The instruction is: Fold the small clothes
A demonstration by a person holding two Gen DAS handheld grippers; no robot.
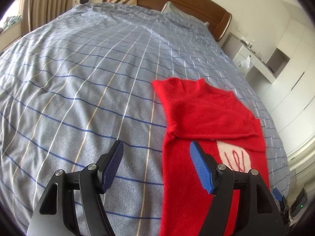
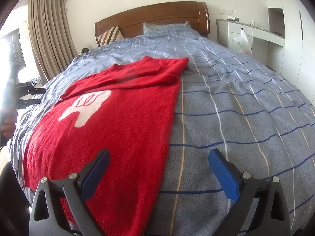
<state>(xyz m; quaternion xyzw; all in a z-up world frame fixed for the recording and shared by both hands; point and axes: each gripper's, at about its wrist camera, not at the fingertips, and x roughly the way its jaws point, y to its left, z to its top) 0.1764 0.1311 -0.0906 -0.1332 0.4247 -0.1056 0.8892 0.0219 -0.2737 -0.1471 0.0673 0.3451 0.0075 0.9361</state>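
- Red sweater (image 2: pixel 118 122) lies flat on the blue checked duvet (image 2: pixel 246 102), near the foot of the bed, with its collar toward the wooden headboard (image 2: pixel 157 17) and its hem toward us.
- Its long axis runs from hem to collar, straight up the bed toward the headboard.
- Both sleeves are already folded in across the chest, and a white motif with red stitching (image 2: pixel 86 106) shows below them.
- Our left gripper (image 1: pixel 157 165) hovers over the sweater's left edge, jaws well apart and nothing between them; one finger is over the duvet, the other over the red knit.
- Our right gripper (image 2: pixel 159 173) hovers over the sweater's right edge near the hem, jaws spread wide and empty; its left finger is over the knit, its right finger over the duvet.
- We judge both grippers about equally near the hem, one at each side, so the likely next move is to take the hem at both corners and carry it toward the collar.
- Counted: one sweater, two grippers, one striped cushion (image 2: pixel 110 35) against the headboard, one pillow (image 2: pixel 157 26) beside it, one duvet.
- One bare hand (image 2: pixel 7 125) shows at the far left of the right-wrist view, holding the left gripper's handle.
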